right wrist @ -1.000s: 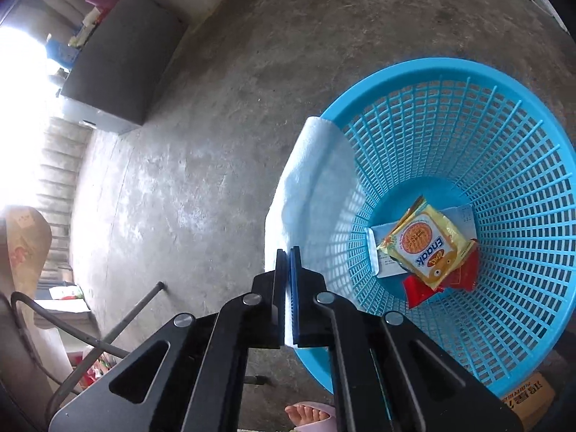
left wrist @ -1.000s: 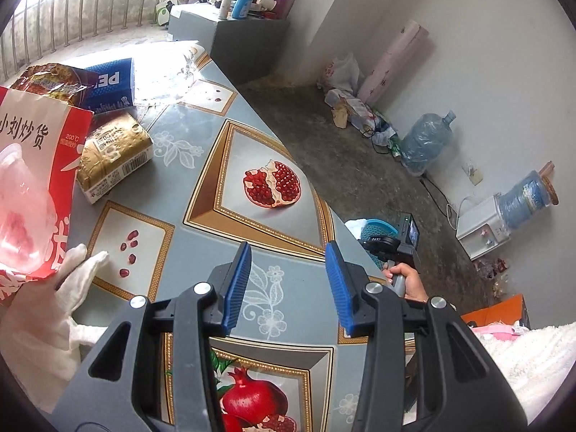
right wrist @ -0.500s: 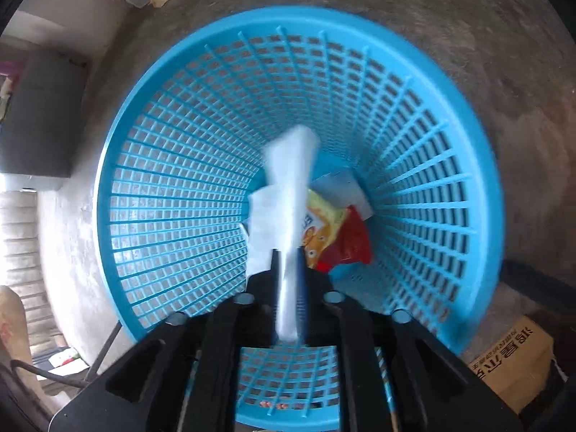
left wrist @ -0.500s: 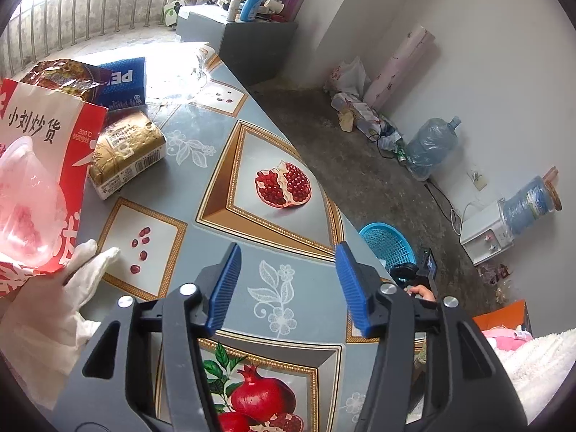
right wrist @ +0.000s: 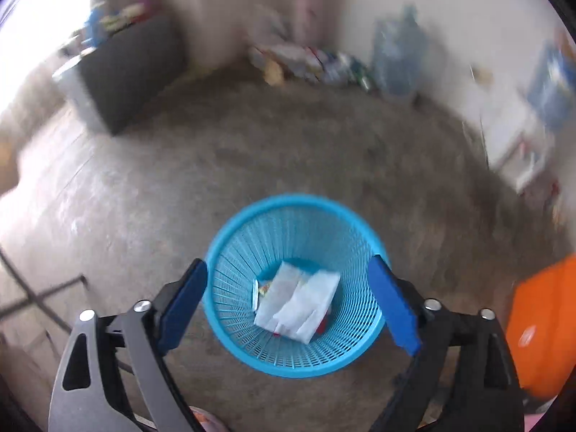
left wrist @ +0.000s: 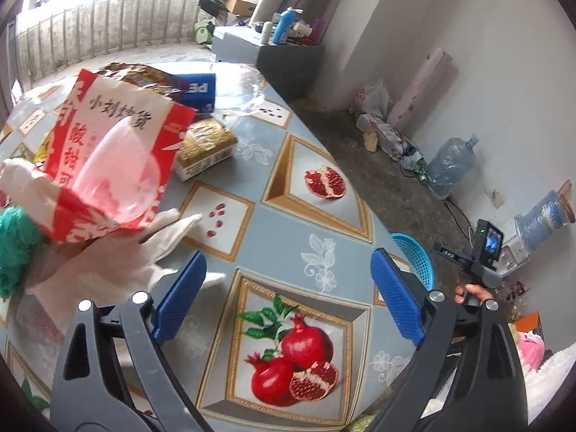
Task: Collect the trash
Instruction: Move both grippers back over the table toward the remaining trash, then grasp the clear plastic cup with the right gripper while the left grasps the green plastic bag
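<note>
Both tongs are standing spread wide with nothing between their blue ribbed pads, and both have just been opening. Left gripper [left wrist: 288, 295] is hovering over a table with a grey-blue oilcloth printed with pomegranates [left wrist: 298, 212], pointing down at the printed fruit near the close edge. Right gripper [right wrist: 288, 298] is hanging above a round blue plastic mesh basket [right wrist: 230, 252] sitting on the bare concrete floor [right wrist: 252, 151]; this view is motion-blurred. Folded white paper tissue [right wrist: 298, 298] is lying loose at the bottom of the basket, partly covering a yellow snack wrapper [right wrist: 264, 288] and something red whose print cannot be read. On the table's left side, more trash is waiting: a red-and-white paper bag [left wrist: 108, 133] printed with black Chinese characters "小刘炒货", a clear plastic cup [left wrist: 122, 176] resting against it, a crumpled white tissue [left wrist: 118, 259] just beside the left pad, a gold foil carton with a white barcode side [left wrist: 205, 151], a blue box showing white letters "PE" [left wrist: 196, 91], and a dark brown crinkled snack bag [left wrist: 144, 75] behind. Green fluffy thing [left wrist: 14, 244] is sitting at the far left edge. In the left view the same basket is peeking out past the table's right edge, with a hand [left wrist: 471, 293] gripping the other tool's handle nearby.
</note>
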